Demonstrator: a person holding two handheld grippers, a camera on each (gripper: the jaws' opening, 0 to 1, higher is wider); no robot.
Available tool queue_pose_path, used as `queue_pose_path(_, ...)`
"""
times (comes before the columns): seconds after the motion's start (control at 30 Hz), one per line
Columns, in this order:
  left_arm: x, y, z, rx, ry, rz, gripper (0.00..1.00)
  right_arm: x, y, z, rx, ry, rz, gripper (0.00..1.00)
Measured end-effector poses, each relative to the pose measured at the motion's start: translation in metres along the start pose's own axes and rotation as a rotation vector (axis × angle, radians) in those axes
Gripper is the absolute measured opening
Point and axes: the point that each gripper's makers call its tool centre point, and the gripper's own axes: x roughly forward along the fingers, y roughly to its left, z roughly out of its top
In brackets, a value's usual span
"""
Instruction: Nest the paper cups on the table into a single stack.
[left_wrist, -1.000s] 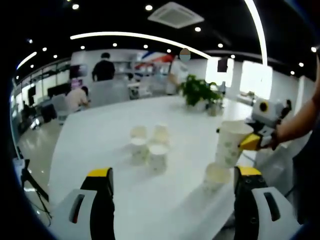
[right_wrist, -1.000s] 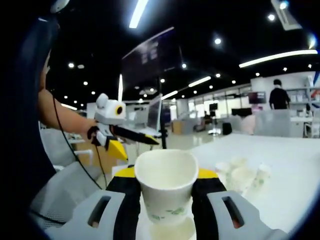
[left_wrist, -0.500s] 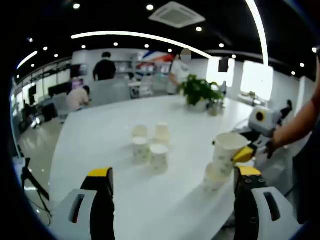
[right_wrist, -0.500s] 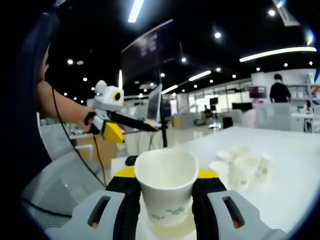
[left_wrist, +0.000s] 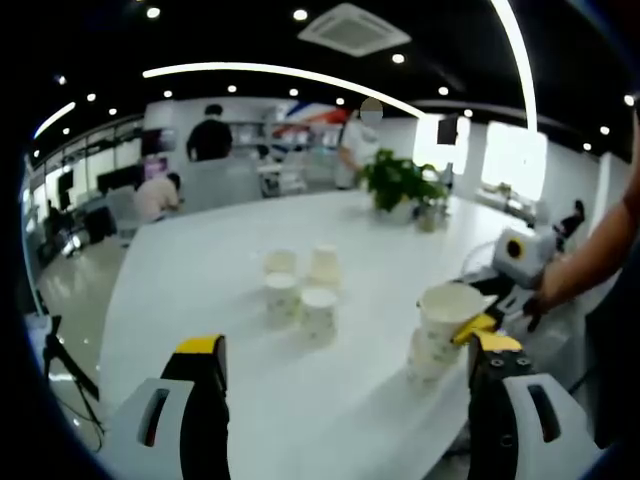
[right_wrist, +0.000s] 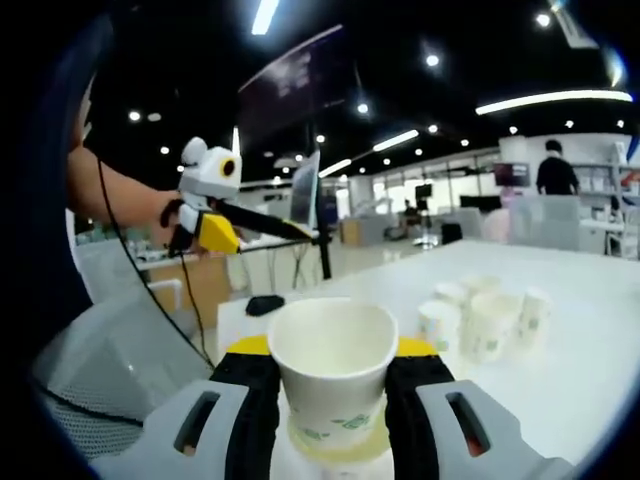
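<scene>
- Two cups are meeting at the near edge of the tabletop (left_wrist: 200, 270): the held cup (right_wrist: 332, 372) is sitting in the mouth of the base cup (left_wrist: 424, 362), whose rim is showing as a pale ring just below it in the right gripper view.
- You are keeping the held cup upright and centred over that ring; by my reading it is only partly seated, so be pressing straight down along the cup's axis rather than at a slant, or the rims may catch and tip the base cup.
- You are squeezing thin paper, so a light pinch is likely enough; a hard one could oval the wall and jam the nesting.
- Your right gripper (right_wrist: 332, 400) is closed on the held cup, one jaw pressing each side of its lower wall; in the left gripper view it is coming in from the right at the cup's rim.
- Your left gripper (left_wrist: 345, 400) is standing wide apart with nothing between its jaws, hovering over the tabletop and touching nothing that I can make out.
- Four loose cups (left_wrist: 297, 290) are waiting in a close cluster further along the tabletop, well apart from the stack you are building.
</scene>
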Motion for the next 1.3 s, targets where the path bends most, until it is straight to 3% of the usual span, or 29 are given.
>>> queue_pose_path(0.9, -0.003, 0.001, 0.0, -0.005, -0.002, 0.001, 0.98, 0.005, 0.0, -0.038, -0.06, 0.158, -0.013, 0.41)
queue_pose_path(1.3, -0.003, 0.002, -0.001, -0.015, -0.005, 0.002, 0.98, 0.008, -0.001, -0.039, -0.049, 0.161, -0.011, 0.45)
